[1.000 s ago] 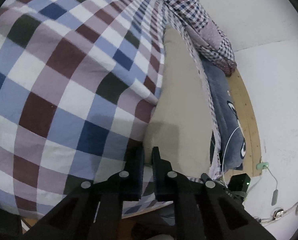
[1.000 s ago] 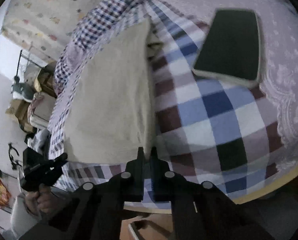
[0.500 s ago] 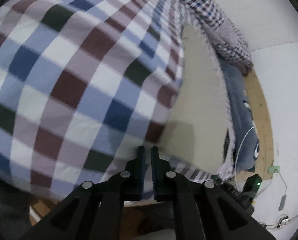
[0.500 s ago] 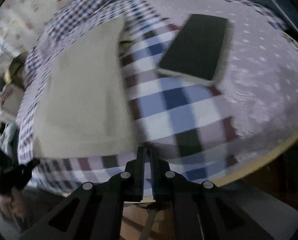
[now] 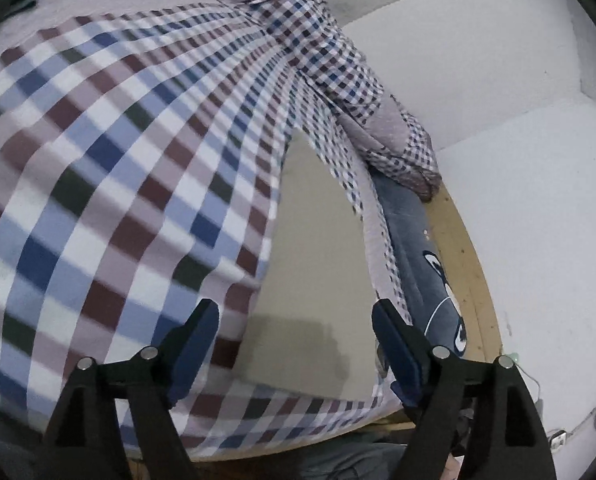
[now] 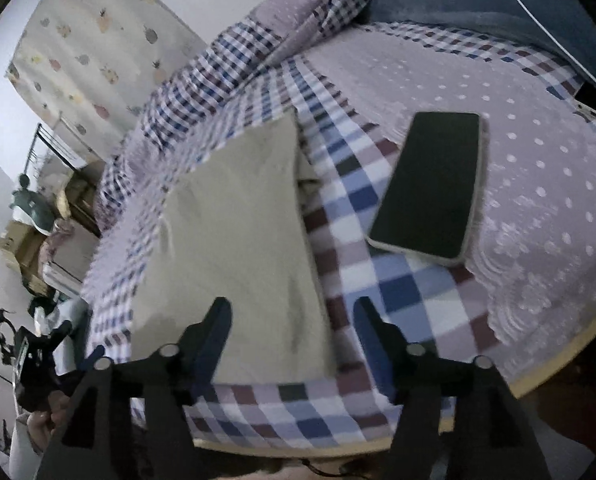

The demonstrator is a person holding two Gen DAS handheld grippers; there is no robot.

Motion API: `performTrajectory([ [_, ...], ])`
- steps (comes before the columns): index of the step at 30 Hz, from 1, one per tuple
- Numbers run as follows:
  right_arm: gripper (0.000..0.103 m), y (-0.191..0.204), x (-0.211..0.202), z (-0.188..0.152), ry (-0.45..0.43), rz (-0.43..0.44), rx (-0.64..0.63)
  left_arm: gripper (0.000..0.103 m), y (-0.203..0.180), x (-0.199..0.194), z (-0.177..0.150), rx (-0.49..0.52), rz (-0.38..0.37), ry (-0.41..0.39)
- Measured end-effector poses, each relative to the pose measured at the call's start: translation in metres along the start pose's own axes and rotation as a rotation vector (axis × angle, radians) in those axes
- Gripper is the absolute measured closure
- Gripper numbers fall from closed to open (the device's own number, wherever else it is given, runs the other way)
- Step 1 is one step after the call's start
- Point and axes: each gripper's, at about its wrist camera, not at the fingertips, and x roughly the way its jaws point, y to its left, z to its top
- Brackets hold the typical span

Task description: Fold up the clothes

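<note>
Beige garment [image 6: 234, 240] lies flat, folded to a rectangle, on the checked bedspread [image 6: 381, 288] near the bed's front edge; phone [image 6: 429, 184] sits on the bedspread just beside the garment. Left gripper [image 5: 296, 316] and right gripper [image 6: 292, 314] hover at the garment's near edge, fingers spread apart, holding nothing. Risks, as I judge: pinching bedspread along with garment, or a sweeping fold knocking the phone.

Both hand-held grippers, left [image 5: 296, 320] and right [image 6: 294, 316], now spread open.
</note>
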Motion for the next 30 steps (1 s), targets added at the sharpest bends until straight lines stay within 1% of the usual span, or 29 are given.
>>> performTrajectory([
  [3,0.031,0.004,0.007,0.004,-0.026,0.041,0.009,0.020,-0.013,0.012,0.014,0.035,0.005,0.001],
  [6,0.030,0.000,0.011,0.008,-0.048,0.057,0.021,0.020,-0.027,0.029,0.034,0.063,0.010,-0.001],
  [8,0.030,-0.001,0.015,0.009,-0.049,0.072,0.036,0.020,-0.034,0.042,0.048,0.079,0.010,0.010],
  [10,0.030,-0.003,0.020,0.011,-0.045,0.088,0.044,0.020,-0.038,0.056,0.062,0.104,0.029,0.030],
  [15,0.030,0.006,0.031,0.015,-0.039,0.098,-0.005,0.020,-0.036,0.092,0.089,0.133,0.063,0.073],
  [21,0.030,0.021,0.040,0.019,-0.027,0.124,-0.052,0.020,-0.026,0.145,0.102,0.161,0.100,0.128],
  [24,0.029,0.027,0.042,0.024,-0.031,0.172,-0.040,0.020,-0.024,0.172,0.116,0.173,0.082,0.155],
  [26,0.029,0.032,0.043,0.027,-0.040,0.196,-0.038,0.020,-0.023,0.188,0.126,0.182,0.050,0.180],
  [28,0.029,0.037,0.046,0.029,-0.035,0.211,-0.048,0.020,-0.023,0.207,0.138,0.178,0.005,0.220],
  [30,0.029,0.043,0.050,0.030,-0.028,0.226,-0.060,0.020,-0.023,0.226,0.149,0.179,-0.009,0.268],
])
